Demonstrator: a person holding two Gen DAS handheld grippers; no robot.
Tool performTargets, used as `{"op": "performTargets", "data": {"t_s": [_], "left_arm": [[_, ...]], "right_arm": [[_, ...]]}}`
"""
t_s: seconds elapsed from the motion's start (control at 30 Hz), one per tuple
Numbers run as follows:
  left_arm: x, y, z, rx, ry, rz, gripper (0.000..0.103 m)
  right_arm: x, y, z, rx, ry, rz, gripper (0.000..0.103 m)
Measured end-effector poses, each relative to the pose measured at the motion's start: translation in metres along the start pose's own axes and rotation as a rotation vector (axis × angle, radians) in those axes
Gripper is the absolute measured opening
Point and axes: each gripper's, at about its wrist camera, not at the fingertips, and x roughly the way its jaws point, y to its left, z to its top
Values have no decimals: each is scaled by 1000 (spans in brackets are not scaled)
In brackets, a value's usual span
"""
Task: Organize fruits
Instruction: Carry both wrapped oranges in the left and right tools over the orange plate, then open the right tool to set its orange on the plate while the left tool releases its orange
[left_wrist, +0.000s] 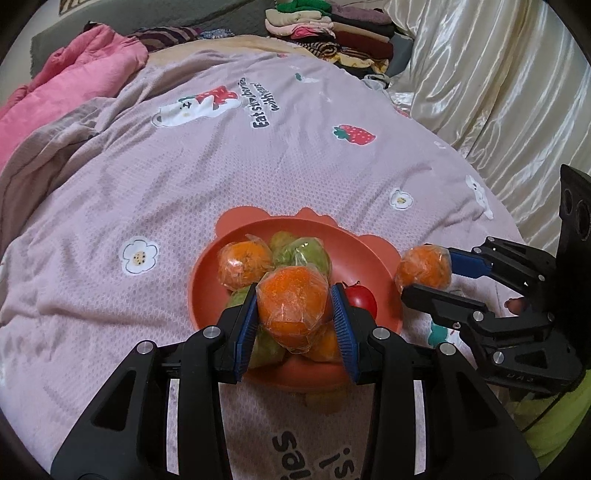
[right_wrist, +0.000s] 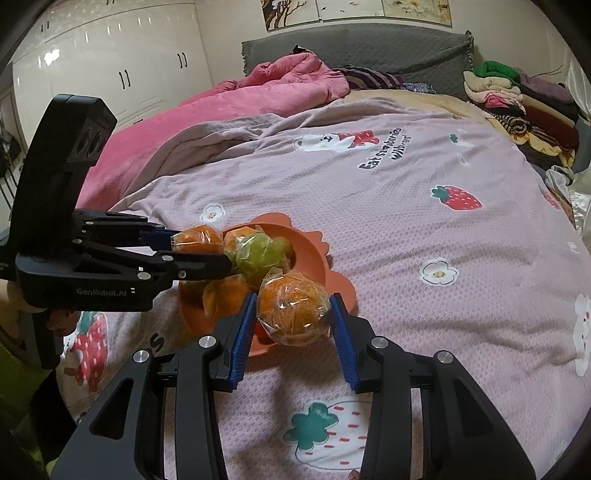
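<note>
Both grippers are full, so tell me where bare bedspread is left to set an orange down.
Free: the bedspread between the plate and the bear print, and right of the plate toward the strawberry print. Crowded: the plate itself, heaped with wrapped fruit, and the pink quilt and clothes pile beyond.

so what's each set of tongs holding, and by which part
Left tongs: wrapped orange, pinched across its sides. Right tongs: another wrapped orange, same side grip.
</note>
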Motion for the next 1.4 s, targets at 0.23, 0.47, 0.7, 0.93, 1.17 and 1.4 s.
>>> {"op": "performTargets", "data": {"t_s": [0.23,0.47,0.7,0.93,1.17,1.4], "left_arm": [[2,2,0,-8,-5,-11,30],[3,5,1,-12,-7,-19,32],[2,5,2,-15,-17,-24,38],[0,6,3,-17,-22,-27,38],[-2,7,3,-17,-27,-29,38],[-3,8,3,-20,-27,-30,38]], "right_arm": [[9,-2,5,-5,4,-4,39],[20,1,7,-17,18,-7,39],[27,5,7,-35,31,-28,39],[31,6,8,-48,33,-51,40],[27,7,7,-55,21,-64,49],[23,7,3,-61,29,-78,56]]}}
